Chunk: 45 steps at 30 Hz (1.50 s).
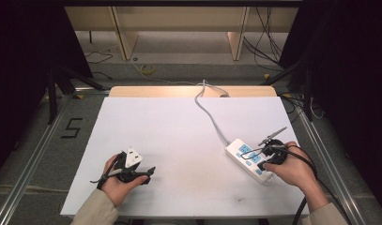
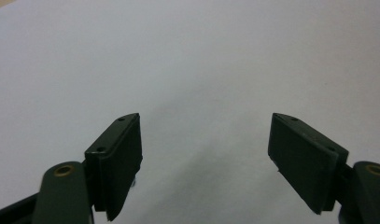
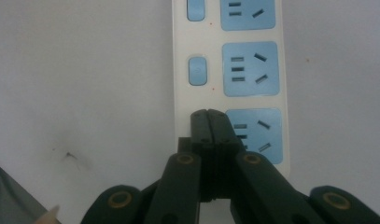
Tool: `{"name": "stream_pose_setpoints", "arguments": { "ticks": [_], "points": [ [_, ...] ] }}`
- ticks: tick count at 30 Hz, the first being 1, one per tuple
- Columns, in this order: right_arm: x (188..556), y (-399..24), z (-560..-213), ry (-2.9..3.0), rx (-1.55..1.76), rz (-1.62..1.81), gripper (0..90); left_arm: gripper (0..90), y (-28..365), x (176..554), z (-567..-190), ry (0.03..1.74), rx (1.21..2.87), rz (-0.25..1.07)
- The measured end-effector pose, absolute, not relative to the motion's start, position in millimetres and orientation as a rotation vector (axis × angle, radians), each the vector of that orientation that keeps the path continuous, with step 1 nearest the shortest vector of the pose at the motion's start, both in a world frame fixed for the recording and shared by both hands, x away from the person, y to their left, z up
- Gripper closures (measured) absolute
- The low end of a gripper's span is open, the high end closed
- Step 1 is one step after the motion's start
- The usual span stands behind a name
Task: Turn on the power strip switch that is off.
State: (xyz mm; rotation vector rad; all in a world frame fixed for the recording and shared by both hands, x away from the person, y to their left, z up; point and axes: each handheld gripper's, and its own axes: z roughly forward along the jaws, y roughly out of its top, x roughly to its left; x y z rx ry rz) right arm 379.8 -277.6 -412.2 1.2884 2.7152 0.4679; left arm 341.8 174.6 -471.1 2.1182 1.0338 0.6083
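Right gripper [image 3: 208, 114], jaws pressed together with nothing between them, bears tip-down on the power strip [image 1: 247, 158], which lies near the worktop's right edge with its cord [image 1: 208, 112] running to the far edge; in the right gripper view the tips sit over the spot where the nearest socket's switch should be, beside that blue socket [image 3: 255, 135]. Left gripper [image 2: 206, 163], jaws spread wide and empty, hovers over bare worktop [image 1: 179, 131] near the front-left corner. Judged stage: the switch press appears under way at the nearest socket; the next switch [image 3: 197, 71] looks untouched, and whether any has toggled cannot be told.
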Motion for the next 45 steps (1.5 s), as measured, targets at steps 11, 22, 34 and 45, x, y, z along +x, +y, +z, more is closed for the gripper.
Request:
{"name": "stream_pose_setpoints", "arguments": {
  "ticks": [11, 22, 34, 45],
  "points": [
    [381.1, -275.5, -414.1, 2.719, 1.292, 0.459, 90.0, 25.8, 174.5, 341.8, -471.3, 1.033, 2.119, 0.607],
    [382.6, -273.6, -417.9, 2.728, 1.295, 0.437, 90.0, 25.9, 174.6, 341.7, -471.1, 1.033, 2.119, 0.609],
    [383.6, -272.0, -420.5, 2.740, 1.279, 0.421, 90.0, 25.9, 174.5, 341.7, -471.1, 1.032, 2.120, 0.609],
    [384.2, -269.8, -422.1, 2.748, 1.270, 0.410, 90.0, 25.9, 174.6, 341.7, -471.3, 1.032, 2.120, 0.609]
  ]
}}
